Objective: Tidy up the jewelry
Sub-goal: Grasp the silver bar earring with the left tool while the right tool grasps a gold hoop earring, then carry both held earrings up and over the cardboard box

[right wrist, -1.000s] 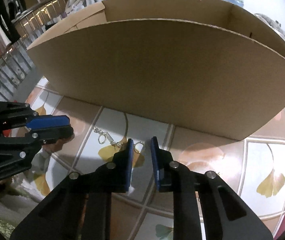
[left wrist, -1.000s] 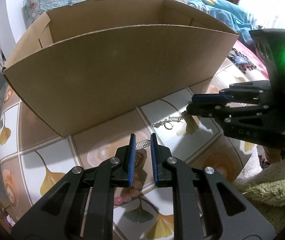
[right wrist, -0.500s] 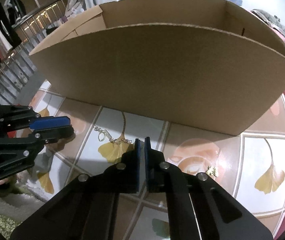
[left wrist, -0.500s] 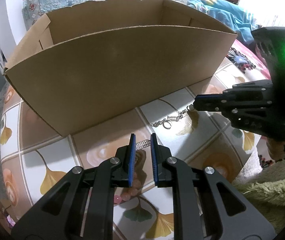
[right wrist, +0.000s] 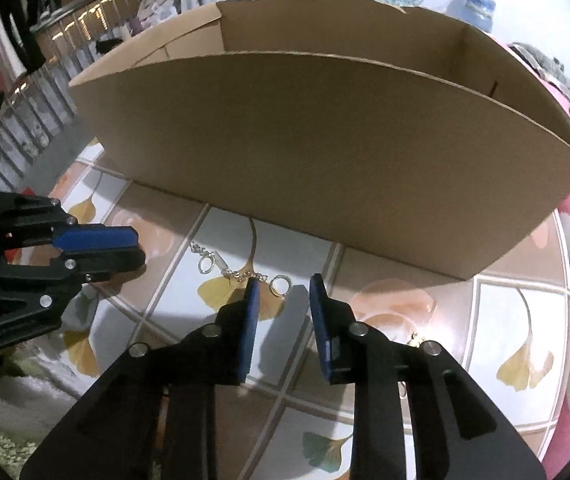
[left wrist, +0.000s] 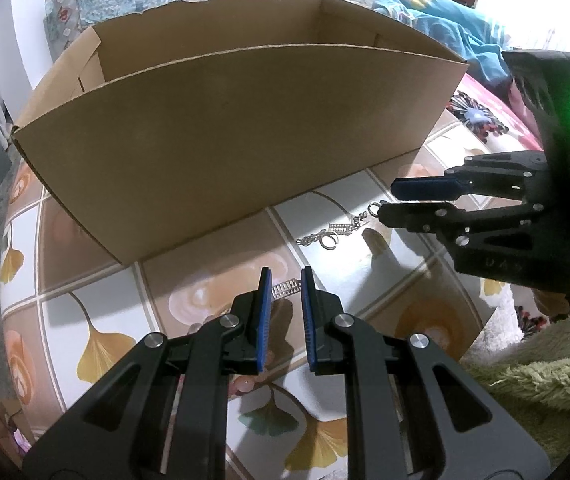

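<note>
Ginkgo-print tablecloth (right wrist: 517,320) under open cardboard box (right wrist: 305,152). Left gripper (left wrist: 285,284) – fingers slightly apart, small silver bar charm (left wrist: 285,289) between tips, not visibly clamped. Silver chain bracelet (right wrist: 237,272) on cloth in front of box, long axis left-right, end ring (right wrist: 280,285) pointing toward right gripper (right wrist: 283,290), fingers spread, gripping nothing. Best approach: straddle ring end low, close squarely, lift slowly – thin links likely slip.
</note>
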A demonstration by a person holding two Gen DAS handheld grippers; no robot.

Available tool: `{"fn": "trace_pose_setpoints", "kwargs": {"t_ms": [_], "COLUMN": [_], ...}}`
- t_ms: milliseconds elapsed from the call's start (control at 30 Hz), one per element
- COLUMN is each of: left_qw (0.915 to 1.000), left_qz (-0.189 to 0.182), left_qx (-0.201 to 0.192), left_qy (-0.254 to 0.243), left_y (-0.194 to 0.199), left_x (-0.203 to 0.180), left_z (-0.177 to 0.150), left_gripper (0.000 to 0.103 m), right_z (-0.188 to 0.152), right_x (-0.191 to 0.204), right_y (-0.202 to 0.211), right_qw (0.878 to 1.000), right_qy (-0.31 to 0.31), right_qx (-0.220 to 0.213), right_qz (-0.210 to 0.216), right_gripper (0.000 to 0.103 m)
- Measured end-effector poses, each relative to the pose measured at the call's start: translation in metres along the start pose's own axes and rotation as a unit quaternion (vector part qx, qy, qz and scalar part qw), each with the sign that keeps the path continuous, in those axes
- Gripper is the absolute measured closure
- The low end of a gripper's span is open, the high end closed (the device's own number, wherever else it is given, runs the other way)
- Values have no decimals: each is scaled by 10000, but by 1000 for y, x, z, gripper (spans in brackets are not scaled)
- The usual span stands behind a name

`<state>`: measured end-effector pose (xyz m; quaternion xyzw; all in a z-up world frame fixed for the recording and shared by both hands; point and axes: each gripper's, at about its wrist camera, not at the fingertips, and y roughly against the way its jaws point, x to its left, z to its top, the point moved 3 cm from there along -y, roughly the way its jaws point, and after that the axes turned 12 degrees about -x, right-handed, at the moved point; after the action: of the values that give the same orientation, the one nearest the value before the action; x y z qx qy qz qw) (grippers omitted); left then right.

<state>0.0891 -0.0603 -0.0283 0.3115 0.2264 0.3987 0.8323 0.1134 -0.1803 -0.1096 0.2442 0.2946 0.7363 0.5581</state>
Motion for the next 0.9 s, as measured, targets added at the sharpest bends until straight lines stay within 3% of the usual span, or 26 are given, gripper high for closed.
{"fn": "trace_pose_setpoints", "kwargs": {"t_ms": [167,267,567,700,900], "left_qw": [10000,10000,10000,9999,9977], "left_qz": [-7,-12,-8,-64,-229], "left_qx": [12,23,-12,-153,-609], "left_qy": [6,19,12,-16,-191], "left_y": [-1,-3,-2,9,48], "left_x": [0,1,0,-4,-10], "left_z": [0,-1,0,4,26], "left_gripper": [89,89,89,89,89], "right_z": [0,0,-1,4,25], "right_x": [-2,-3,-8,-7,-7], "right_y": [-8,-9,2,18,65], "right_qw": [9999,9999,10000,9997,9952], "right_qy": [104,148,35,-9,-20], "right_qx": [23,37,-51,-240,-895], "right_qz": [-9,-17,26,81,395], "right_gripper": [78,92,92,92,92]}}
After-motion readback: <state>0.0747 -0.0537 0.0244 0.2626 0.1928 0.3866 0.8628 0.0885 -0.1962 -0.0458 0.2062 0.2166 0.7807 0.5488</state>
